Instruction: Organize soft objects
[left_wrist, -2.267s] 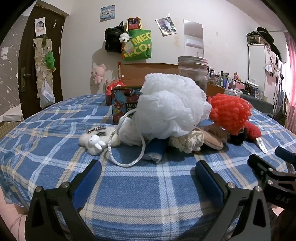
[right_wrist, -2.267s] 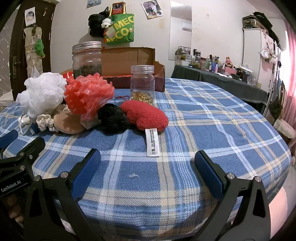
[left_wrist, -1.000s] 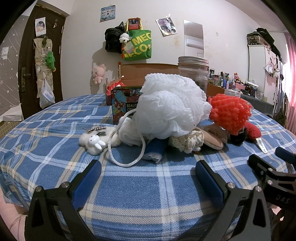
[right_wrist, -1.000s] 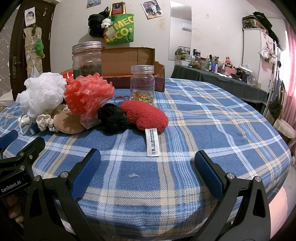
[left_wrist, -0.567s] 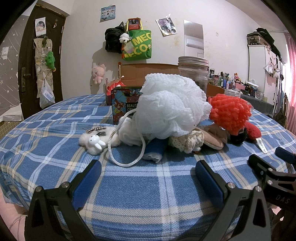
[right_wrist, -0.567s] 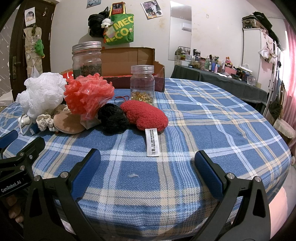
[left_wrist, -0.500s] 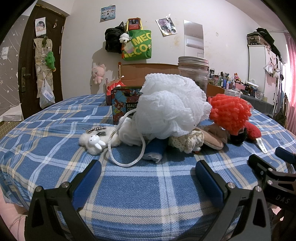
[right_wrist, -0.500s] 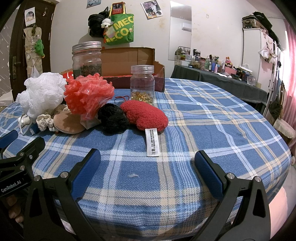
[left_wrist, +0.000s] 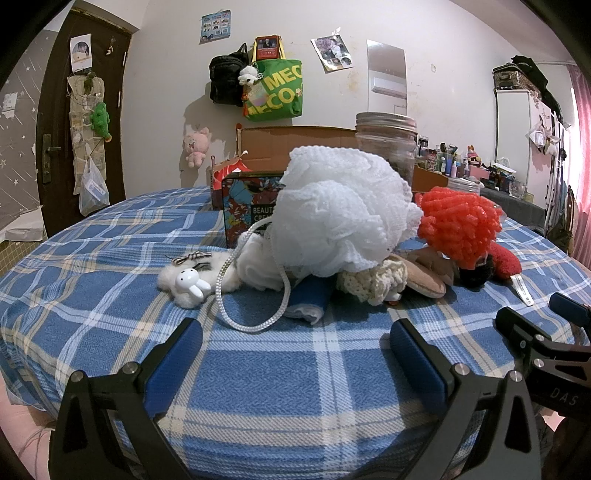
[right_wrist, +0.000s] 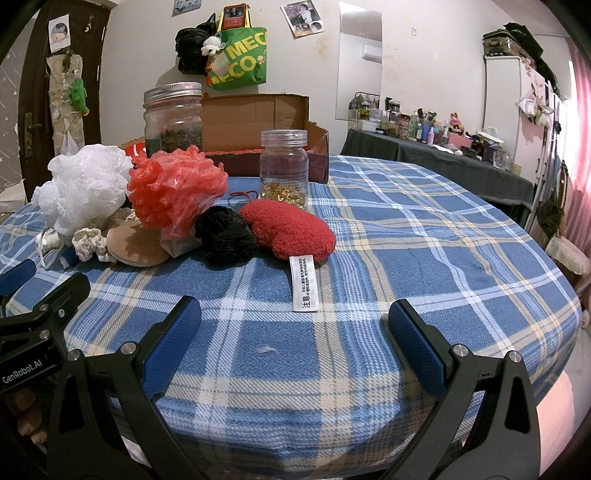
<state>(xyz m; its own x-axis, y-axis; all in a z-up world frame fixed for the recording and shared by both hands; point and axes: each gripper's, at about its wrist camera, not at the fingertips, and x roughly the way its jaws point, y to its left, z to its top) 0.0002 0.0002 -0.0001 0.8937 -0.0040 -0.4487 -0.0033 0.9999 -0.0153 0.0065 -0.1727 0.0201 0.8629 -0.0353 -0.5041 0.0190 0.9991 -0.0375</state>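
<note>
While nothing is shifting from a moment ago, both tongs, left (left_wrist: 293, 352) and right (right_wrist: 293, 332), are gaping wide, empty, short of the pile ahead; sorting isn't starting yet.

A green tote bag (left_wrist: 274, 94) on the wall bore large yellow letters, "MEC" over "ECO", partly cut off by a fold. A floral box (left_wrist: 248, 206) behind the white bath pouf (left_wrist: 340, 210) showed "BEAUT" above "CRE", the rest hidden by the pouf. The left gripper's body (right_wrist: 26, 365) carried white print reading "GenRobot.AI". The right gripper's body (left_wrist: 561, 395) showed "DAS". A white care label (right_wrist: 303, 283) on the red plush piece (right_wrist: 291, 229) held small print too fine to read.
</note>
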